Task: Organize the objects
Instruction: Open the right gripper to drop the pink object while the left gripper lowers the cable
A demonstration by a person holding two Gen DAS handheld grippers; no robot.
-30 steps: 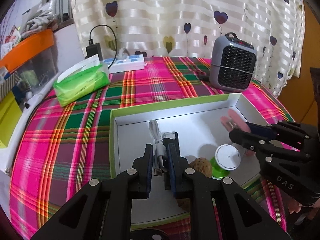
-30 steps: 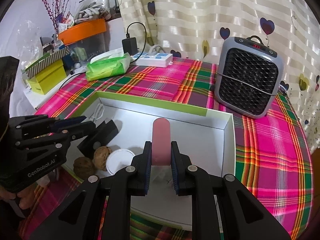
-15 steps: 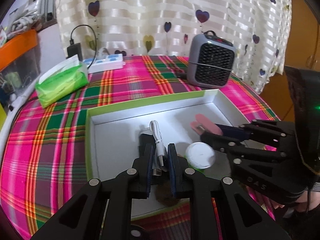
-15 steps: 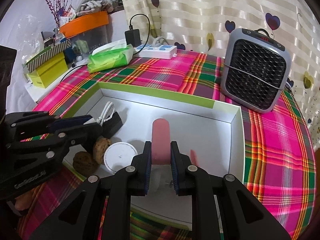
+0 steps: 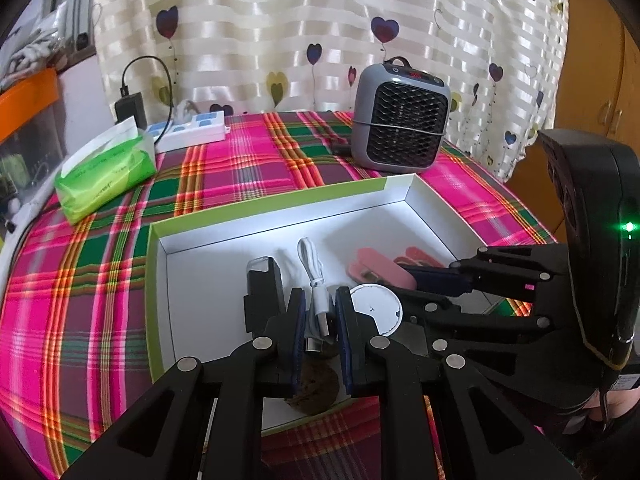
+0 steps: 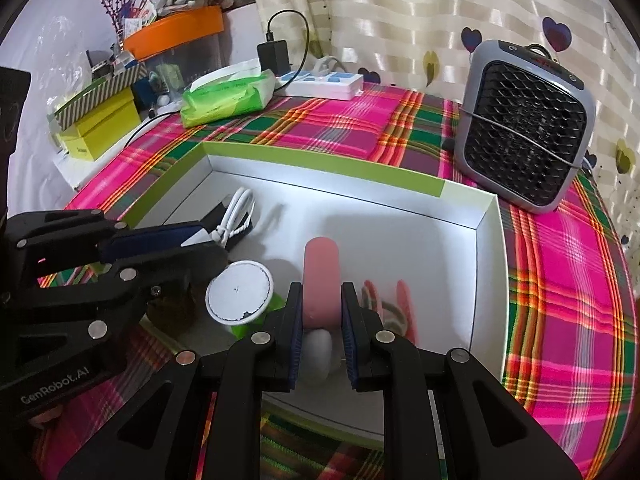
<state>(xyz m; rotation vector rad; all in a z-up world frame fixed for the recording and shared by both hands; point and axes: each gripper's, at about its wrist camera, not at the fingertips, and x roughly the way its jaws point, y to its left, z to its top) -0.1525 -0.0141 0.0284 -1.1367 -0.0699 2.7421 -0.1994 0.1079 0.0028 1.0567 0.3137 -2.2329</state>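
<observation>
Left wrist view: left gripper (image 5: 320, 320) is clenched on a bundled white cable (image 5: 314, 276), its plug end pinched between the pads, the loops sticking out ahead over the floor of the white box (image 5: 280, 208). Box has green outer walls and sits on the plaid tablecloth (image 5: 100, 280). Inside it: a black rectangular device (image 5: 264, 284) just left of the cable, a white round lid (image 5: 376, 308) on a green base just right, a walnut (image 5: 316, 388) below the fingers near the front wall, and a pink piece (image 5: 376, 268) in front of the other gripper's tips. Outside the box, well apart: green tissue pack (image 5: 104, 172), power strip (image 5: 192, 132), grey heater (image 5: 400, 116).

Right wrist view: right gripper (image 6: 320, 320) is clamped on a pink bar (image 6: 322, 276) that stands up between the pads, with something white and rounded under it, too blurred to name. Pink smear (image 6: 400, 308) to the right of the fingers is motion blur or a reflection; cannot tell which. Held bar hangs over the right half of the box; the cable and the left gripper show at far left.

Progress, as judged: several items already lie in the box; cable and pink bar are both held over it and not yet set down. Remaining: lower and release each
</observation>
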